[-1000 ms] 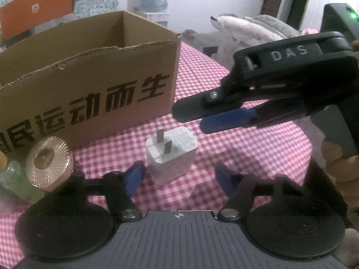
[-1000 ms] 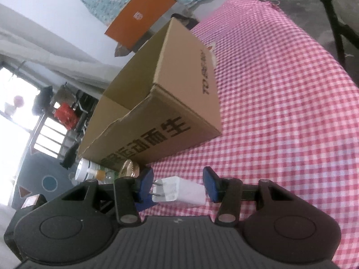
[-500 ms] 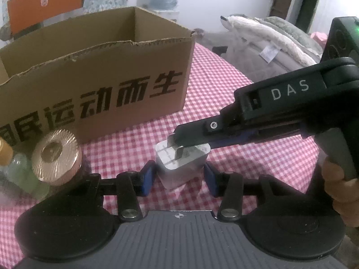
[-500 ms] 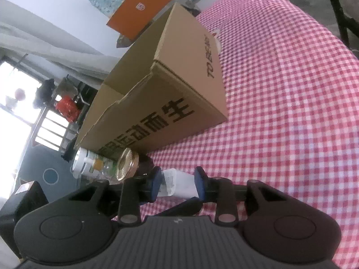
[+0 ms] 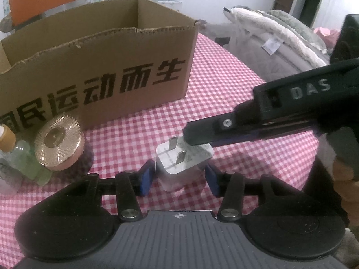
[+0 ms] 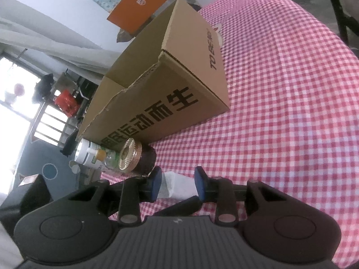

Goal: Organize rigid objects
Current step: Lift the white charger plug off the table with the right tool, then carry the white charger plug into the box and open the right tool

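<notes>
A white plug adapter (image 5: 182,164) with two metal prongs sits on the red checked tablecloth, between the blue pads of my left gripper (image 5: 179,179), which is shut on it. My right gripper (image 6: 177,183) also has the adapter (image 6: 177,185) between its pads; whether they press on it I cannot tell. The right gripper's black finger (image 5: 202,134) lies over the adapter's top in the left wrist view. An open cardboard box (image 5: 96,71) with black characters stands just behind; it also shows in the right wrist view (image 6: 161,96).
A dark jar with a gold ribbed lid (image 5: 59,142) stands left of the adapter, beside small bottles (image 5: 9,148). The same jar (image 6: 136,157) and a white bottle (image 6: 87,153) show in the right view. Bedding (image 5: 269,35) lies beyond the table's right edge.
The left gripper's pads have closed in on the adapter. The right gripper has come in over the adapter and narrowed around it. The view has shifted slightly toward the box.
</notes>
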A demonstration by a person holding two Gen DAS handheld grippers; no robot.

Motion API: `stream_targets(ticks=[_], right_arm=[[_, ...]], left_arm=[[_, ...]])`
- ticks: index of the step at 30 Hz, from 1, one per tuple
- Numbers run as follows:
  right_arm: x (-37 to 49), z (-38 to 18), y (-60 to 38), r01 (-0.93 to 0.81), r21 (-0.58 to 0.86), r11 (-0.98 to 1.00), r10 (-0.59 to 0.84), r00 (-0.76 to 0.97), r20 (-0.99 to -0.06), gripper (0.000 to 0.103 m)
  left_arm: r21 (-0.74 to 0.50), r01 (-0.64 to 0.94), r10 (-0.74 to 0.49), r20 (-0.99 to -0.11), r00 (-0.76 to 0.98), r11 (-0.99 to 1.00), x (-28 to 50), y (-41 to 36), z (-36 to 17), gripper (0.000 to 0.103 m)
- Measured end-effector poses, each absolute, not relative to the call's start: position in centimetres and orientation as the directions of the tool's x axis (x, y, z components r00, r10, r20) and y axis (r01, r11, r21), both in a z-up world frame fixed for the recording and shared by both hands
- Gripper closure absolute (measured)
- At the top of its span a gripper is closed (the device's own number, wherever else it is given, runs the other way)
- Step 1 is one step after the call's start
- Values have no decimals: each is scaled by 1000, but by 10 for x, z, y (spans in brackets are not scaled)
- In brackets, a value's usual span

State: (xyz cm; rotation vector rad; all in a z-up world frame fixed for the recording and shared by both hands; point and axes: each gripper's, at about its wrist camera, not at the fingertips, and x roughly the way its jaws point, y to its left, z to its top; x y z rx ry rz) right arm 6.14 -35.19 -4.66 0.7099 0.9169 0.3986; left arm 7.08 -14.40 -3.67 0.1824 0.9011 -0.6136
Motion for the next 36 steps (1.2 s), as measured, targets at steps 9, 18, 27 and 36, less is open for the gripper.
stream_targets(ticks=[9,18,27,36], right_arm=[[56,-56,-351,-9,741,672,619,557,-554,67],[55,-45,-343,-40,723,690,610,569,-551,66],[84,27,-332,-221,691,689,652,605,-457,66],[166,91,-319,-337,652,679,698,570,-433,66]], left_arm=[[-51,584,-409,-763,501,810,67,-152,-38,56],[-37,575,-404,-749,525,817,62,-152,-27,57],[-8,501,-387,-645,659,866,80,-140,43,58],[-51,405,-347,-619,704,913,149,-133,91,58]])
